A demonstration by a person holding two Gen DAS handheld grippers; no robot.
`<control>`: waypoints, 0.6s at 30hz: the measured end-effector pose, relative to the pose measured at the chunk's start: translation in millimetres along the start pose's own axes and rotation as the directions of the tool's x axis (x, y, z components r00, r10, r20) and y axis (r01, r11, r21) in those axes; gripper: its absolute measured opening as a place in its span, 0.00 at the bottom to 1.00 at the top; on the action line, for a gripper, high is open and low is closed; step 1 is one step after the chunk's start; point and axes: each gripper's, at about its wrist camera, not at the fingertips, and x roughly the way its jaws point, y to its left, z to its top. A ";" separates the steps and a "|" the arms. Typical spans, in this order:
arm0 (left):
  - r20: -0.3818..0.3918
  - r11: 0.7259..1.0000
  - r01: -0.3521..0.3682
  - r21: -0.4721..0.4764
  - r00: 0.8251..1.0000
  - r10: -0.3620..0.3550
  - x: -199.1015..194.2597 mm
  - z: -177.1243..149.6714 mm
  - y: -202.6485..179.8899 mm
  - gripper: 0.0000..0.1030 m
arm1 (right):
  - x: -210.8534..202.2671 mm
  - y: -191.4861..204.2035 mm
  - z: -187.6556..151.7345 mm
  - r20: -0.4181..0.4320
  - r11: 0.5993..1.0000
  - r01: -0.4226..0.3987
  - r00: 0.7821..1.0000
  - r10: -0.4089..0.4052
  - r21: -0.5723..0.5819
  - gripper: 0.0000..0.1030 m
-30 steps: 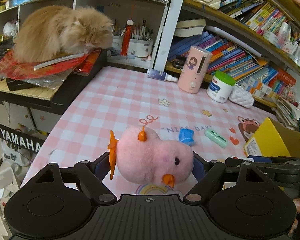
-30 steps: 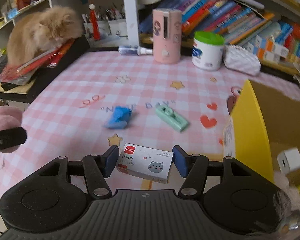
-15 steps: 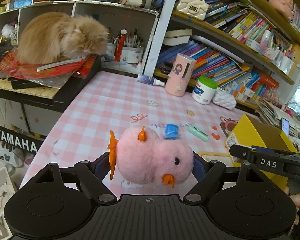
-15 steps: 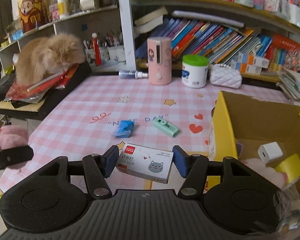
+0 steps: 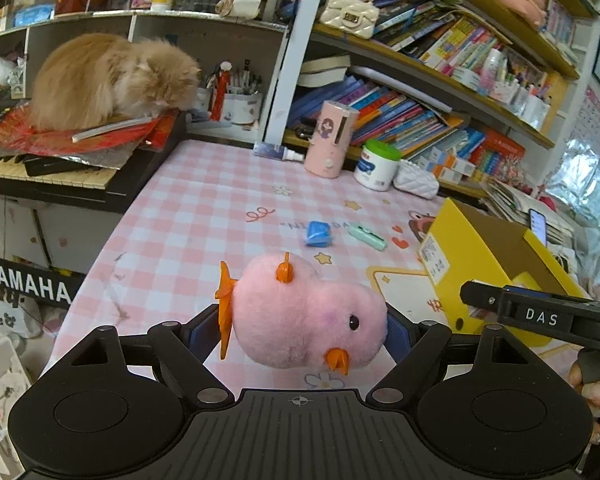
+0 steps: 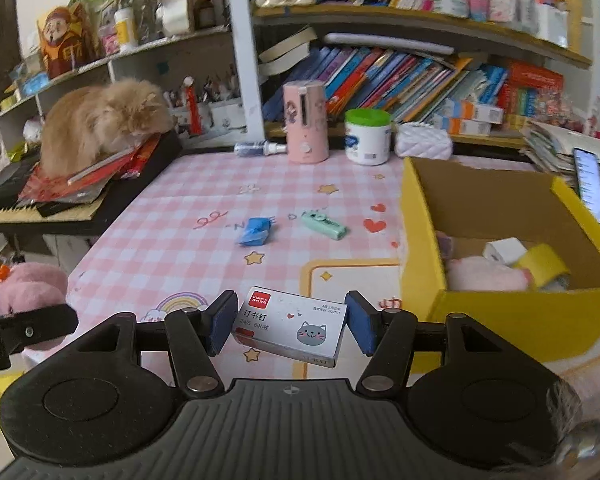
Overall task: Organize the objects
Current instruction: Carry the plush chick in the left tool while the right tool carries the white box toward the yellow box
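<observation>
Carrying is the step in hand, judging by both views: each gripper has something clamped and lifted clear of the tabletop, with the box not yet reached.

Left wrist view: the left gripper (image 5: 306,330) has its fingers (image 5: 204,330) clenched on a pink plush chick (image 5: 306,318), low in the middle of the frame, beak toward the lower right and orange tail fin at the left pad. It hangs above the pink checked tabletop (image 5: 188,216). The yellow cardboard box (image 5: 480,256) sits at the right, and the right gripper (image 5: 540,314) crosses in front of it at the lower right edge, held by a hand (image 5: 592,386). A blue packet (image 5: 318,234) and a mint-green stapler (image 5: 366,237) lie loose near mid-frame, just beside each other. A cat (image 5: 108,78) rests on a keyboard at the upper left, well apart from the work.

Right wrist view: the right gripper (image 6: 288,330) has its fingers (image 6: 222,326) grasping a white box of staples (image 6: 290,330) by its short ends, slightly tilted, low in the middle. The yellow cardboard box (image 6: 420,248) stands open at the right, already holding a pink plush, a white block and a yellow tape roll. The pink plush chick (image 6: 32,288) shows at the left edge.

The next move, as I judge it, calls for bringing each load over the box's near wall, high enough to clear the rim, then releasing it inside, one hand at a time so the grippers do not collide. The blue packet and stapler would remain to collect.
</observation>
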 end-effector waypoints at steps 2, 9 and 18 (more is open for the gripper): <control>0.007 1.000 0.010 0.008 1.000 -0.010 -6.4 -2.7 -1.8 0.80 | -10.6 -0.5 -3.5 0.021 1.000 0.014 1.000 -0.014 0.011 0.55; 0.004 0.999 0.045 0.027 0.999 -0.046 -19.1 -13.9 -9.6 0.80 | -39.4 3.7 -18.0 0.057 0.999 0.037 0.998 -0.038 0.009 0.55; -0.068 0.987 0.140 0.079 0.988 -0.135 -11.7 -29.7 -36.7 0.80 | -61.9 -11.6 -54.9 -0.010 0.995 0.089 0.996 -0.088 0.049 0.55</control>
